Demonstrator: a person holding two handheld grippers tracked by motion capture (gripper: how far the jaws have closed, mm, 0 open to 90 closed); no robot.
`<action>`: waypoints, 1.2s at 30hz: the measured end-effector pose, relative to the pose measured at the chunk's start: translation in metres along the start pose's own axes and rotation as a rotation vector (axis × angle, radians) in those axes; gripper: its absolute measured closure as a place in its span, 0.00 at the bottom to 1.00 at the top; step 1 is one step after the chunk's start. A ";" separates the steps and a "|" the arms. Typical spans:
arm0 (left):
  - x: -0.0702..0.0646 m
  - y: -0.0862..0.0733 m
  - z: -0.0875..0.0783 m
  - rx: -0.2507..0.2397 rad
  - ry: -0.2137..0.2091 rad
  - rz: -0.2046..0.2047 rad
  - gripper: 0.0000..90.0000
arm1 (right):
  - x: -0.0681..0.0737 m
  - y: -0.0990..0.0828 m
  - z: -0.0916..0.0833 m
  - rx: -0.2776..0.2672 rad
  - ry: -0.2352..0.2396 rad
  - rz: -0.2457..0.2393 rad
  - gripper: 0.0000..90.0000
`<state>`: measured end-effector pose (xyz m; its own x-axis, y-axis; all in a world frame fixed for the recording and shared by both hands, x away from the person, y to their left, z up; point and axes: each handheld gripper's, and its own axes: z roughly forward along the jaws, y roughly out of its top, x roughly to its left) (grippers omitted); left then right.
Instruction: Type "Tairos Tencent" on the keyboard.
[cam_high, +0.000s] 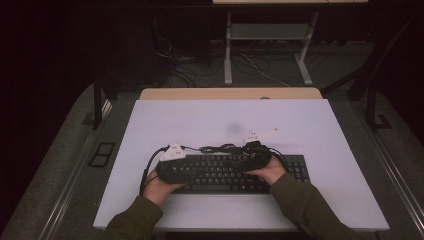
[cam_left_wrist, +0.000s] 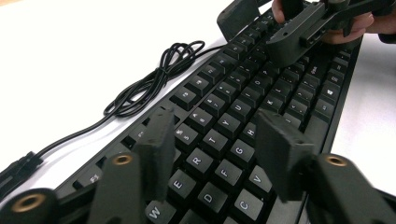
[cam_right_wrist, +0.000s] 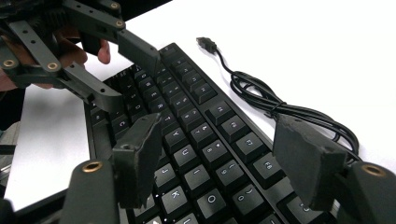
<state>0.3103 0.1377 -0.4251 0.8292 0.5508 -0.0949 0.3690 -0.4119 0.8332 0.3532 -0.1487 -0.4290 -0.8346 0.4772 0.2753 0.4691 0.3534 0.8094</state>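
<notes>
A black keyboard (cam_high: 235, 173) lies flat near the front edge of the white worktop (cam_high: 200, 120), slightly right of centre, its cable (cam_high: 220, 148) bundled loosely just behind its rear edge. The left gripper (cam_left_wrist: 217, 154) hovers over the keyboard's left half, fingers (cam_left_wrist: 156, 149) parted above the letter keys and grasping nothing. The right gripper (cam_right_wrist: 224, 158) hangs over the right half, fingers (cam_right_wrist: 306, 161) likewise released, with only keys beneath. Judgement: the step appears to be taking hold of the keyboard from both ends. It would be done well by seating each pair of fingers across the frame's edge rather than the keycaps, gripping evenly and keeping clear of the cable.
</notes>
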 end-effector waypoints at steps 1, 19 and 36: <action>0.000 0.000 0.001 0.004 0.002 0.003 0.58 | 0.000 0.000 0.000 -0.001 -0.001 -0.001 0.35; 0.006 0.001 0.013 0.071 0.000 -0.007 0.99 | -0.001 0.000 -0.001 -0.002 -0.016 -0.003 0.34; 0.007 -0.001 0.017 0.110 0.004 -0.001 0.99 | -0.001 0.000 -0.001 -0.003 -0.020 -0.005 0.34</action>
<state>0.3231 0.1298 -0.4362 0.8271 0.5543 -0.0932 0.4140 -0.4885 0.7681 0.3538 -0.1505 -0.4285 -0.8311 0.4912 0.2607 0.4637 0.3532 0.8125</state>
